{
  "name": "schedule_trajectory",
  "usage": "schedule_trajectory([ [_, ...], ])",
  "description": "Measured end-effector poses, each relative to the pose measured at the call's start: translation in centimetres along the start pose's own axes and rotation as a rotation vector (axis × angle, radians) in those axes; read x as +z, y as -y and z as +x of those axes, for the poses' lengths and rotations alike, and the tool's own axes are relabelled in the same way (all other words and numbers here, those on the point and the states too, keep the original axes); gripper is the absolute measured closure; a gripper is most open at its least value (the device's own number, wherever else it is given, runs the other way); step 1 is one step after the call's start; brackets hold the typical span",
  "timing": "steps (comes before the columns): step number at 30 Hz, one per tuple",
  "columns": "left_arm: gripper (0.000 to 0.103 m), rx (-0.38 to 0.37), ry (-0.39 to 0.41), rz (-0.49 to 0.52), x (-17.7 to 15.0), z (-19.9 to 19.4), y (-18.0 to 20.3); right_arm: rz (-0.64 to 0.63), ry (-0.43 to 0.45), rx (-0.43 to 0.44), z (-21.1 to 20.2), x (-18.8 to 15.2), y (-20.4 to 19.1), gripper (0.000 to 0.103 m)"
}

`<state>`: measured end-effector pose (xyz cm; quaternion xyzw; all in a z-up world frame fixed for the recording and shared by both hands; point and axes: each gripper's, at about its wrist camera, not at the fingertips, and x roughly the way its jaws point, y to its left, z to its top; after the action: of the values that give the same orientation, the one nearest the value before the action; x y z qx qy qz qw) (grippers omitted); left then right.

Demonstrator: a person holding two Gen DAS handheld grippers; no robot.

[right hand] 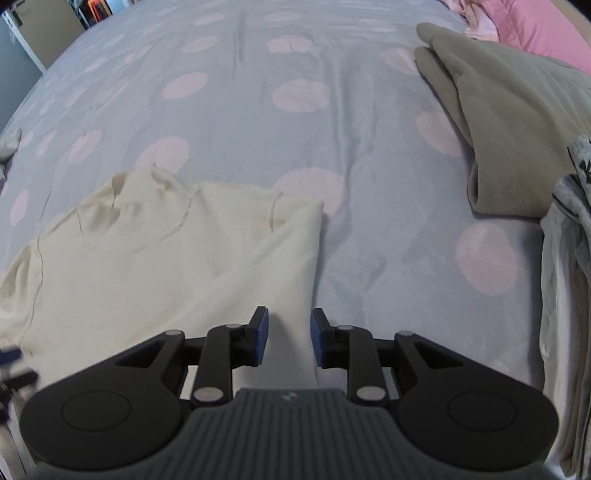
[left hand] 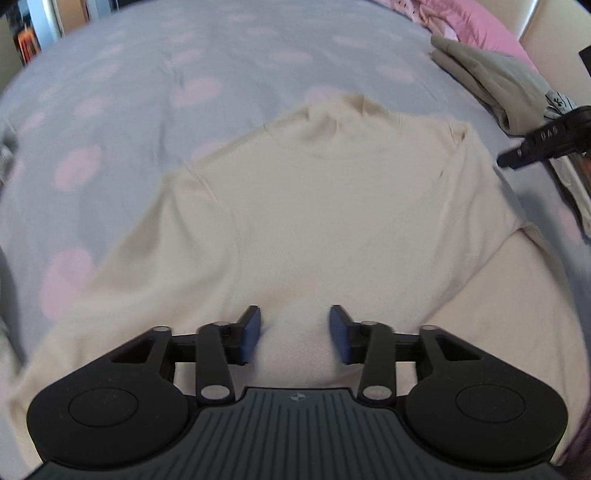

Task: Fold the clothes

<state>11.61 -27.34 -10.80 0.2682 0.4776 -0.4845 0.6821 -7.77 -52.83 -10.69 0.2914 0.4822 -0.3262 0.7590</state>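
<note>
A cream long-sleeved top (left hand: 314, 206) lies spread on the bed, collar pointing away from me, its right side folded in to a straight edge (right hand: 314, 240). My left gripper (left hand: 295, 332) hovers over the top's lower middle, jaws open, with the blue pads (left hand: 251, 332) clear of the cloth beneath them. My right gripper (right hand: 288, 339) is open above that folded right edge; cloth shows in the gap but neither pad presses on it. One black finger of the right gripper (left hand: 535, 146) reaches in at the right of the left wrist view.
The bed cover (right hand: 258, 92) is pale grey-blue with pink dots. A folded olive-tan garment (right hand: 509, 129) lies at the far right, a pink pillow (right hand: 535, 33) behind it. More pale and grey clothes (right hand: 569, 258) are piled along the right edge.
</note>
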Motion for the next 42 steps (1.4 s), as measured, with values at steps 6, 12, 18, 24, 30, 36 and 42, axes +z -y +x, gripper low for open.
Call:
schedule_trajectory([
  [6, 0.103, 0.026, 0.026, 0.021, 0.0, -0.1, 0.9, 0.084, 0.084, 0.022, -0.4, 1.4, 1.1, 0.076],
  [12, 0.103, 0.004, 0.215, -0.148, 1.5, -3.6, -1.6, 0.191, 0.028, 0.044, 1.8, 1.2, 2.8, 0.072],
  [18, 0.103, 0.095, 0.294, -0.227, 3.1, -3.6, -3.0, 0.273, -0.025, 0.164, 3.3, 0.6, 2.7, 0.083],
  [24, 0.101, 0.178, 0.291, -0.232, 2.9, -2.7, -3.1, 0.294, 0.043, 0.035, 3.4, 0.3, 2.2, 0.098],
  [30, 0.095, 0.227, 0.315, -0.275, 1.8, -5.0, -4.9, 0.301, 0.048, 0.005, 3.3, 0.1, 3.0, 0.093],
  [36, 0.080, 0.273, 0.313, -0.259, -0.3, -6.8, -6.1, 0.196, 0.112, 0.006, 0.6, -0.5, 2.6, 0.089],
  [42, 0.061, 0.251, 0.243, -0.320, -1.6, -5.6, -8.3, 0.092, 0.089, 0.030, -0.5, -2.5, 1.8, 0.075],
])
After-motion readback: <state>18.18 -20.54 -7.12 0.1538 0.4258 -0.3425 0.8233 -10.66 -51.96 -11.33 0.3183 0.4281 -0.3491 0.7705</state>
